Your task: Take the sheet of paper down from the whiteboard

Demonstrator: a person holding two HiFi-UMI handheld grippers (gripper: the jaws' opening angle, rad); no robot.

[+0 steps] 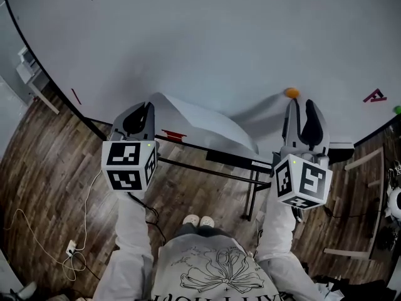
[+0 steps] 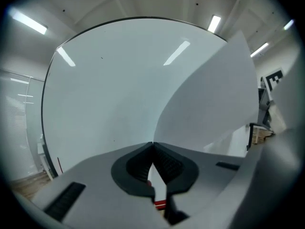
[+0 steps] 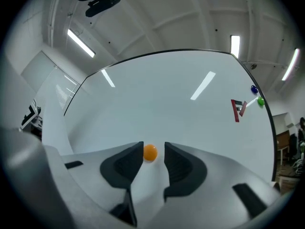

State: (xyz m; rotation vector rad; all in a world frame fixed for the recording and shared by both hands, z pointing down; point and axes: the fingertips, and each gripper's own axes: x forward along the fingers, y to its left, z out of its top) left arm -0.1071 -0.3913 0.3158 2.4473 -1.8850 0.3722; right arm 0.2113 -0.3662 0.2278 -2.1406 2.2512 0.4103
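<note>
The white sheet of paper (image 1: 200,121) hangs bowed away from the whiteboard (image 1: 207,36), low and in the middle. My left gripper (image 1: 141,108) is shut on the sheet's left corner. In the left gripper view the jaws (image 2: 152,144) meet on the paper's edge, and the sheet (image 2: 209,109) curves up to the right. My right gripper (image 1: 299,102) is open and points at a small orange magnet (image 1: 291,93) on the board. In the right gripper view the magnet (image 3: 150,152) sits between the tips of the gripper (image 3: 153,146), with a gap left at the right pad.
A red letter-shaped magnet (image 1: 374,96) and a green magnet (image 1: 396,109) sit on the board at the far right. A red marker (image 1: 172,134) lies on the board's tray below the sheet. A cable and a power strip (image 1: 74,248) lie on the wooden floor at the left.
</note>
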